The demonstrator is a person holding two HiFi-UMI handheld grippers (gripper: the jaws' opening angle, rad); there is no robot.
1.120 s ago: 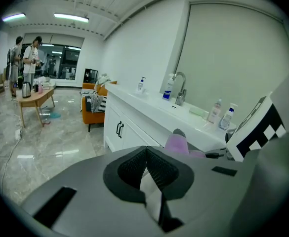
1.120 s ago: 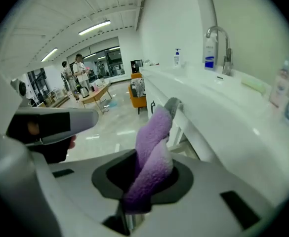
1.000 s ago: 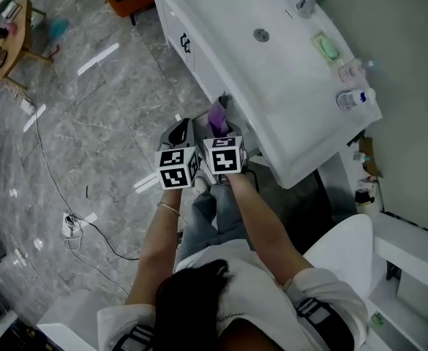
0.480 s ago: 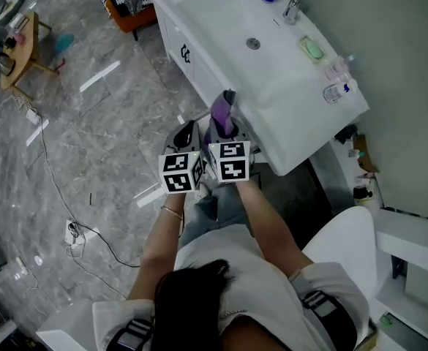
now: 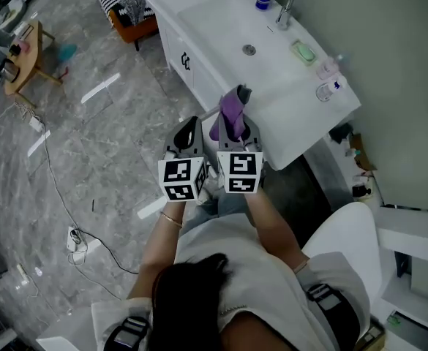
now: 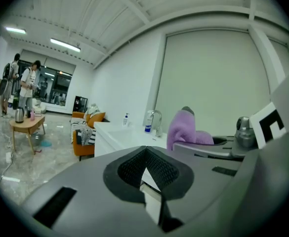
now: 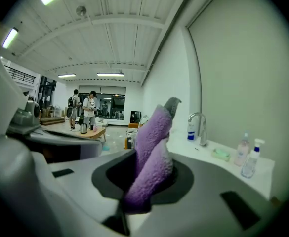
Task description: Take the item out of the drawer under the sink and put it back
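Note:
A purple cloth (image 5: 233, 115) stands up out of my right gripper (image 5: 237, 126), which is shut on it in front of the white sink counter (image 5: 287, 134). In the right gripper view the cloth (image 7: 154, 142) fills the jaws of the right gripper (image 7: 151, 157), and a grey tag shows at its top. My left gripper (image 5: 186, 134) is held close beside the right one, shut with nothing in it. In the left gripper view its pads (image 6: 159, 169) meet, and the cloth (image 6: 181, 127) shows to the right. The drawer under the sink is hidden by the counter and my arms.
On the counter stand a faucet (image 5: 281, 6), a green soap dish (image 5: 304, 51) and small bottles (image 5: 329, 88). A white toilet (image 5: 345, 247) is at the right. A small wooden table (image 5: 23, 50), an orange seat (image 5: 129, 13) and a floor cable (image 5: 74, 232) lie to the left.
Both grippers have risen together with the purple cloth, from below the counter's edge to about its height. The cloth now shows taller in front of the sink.

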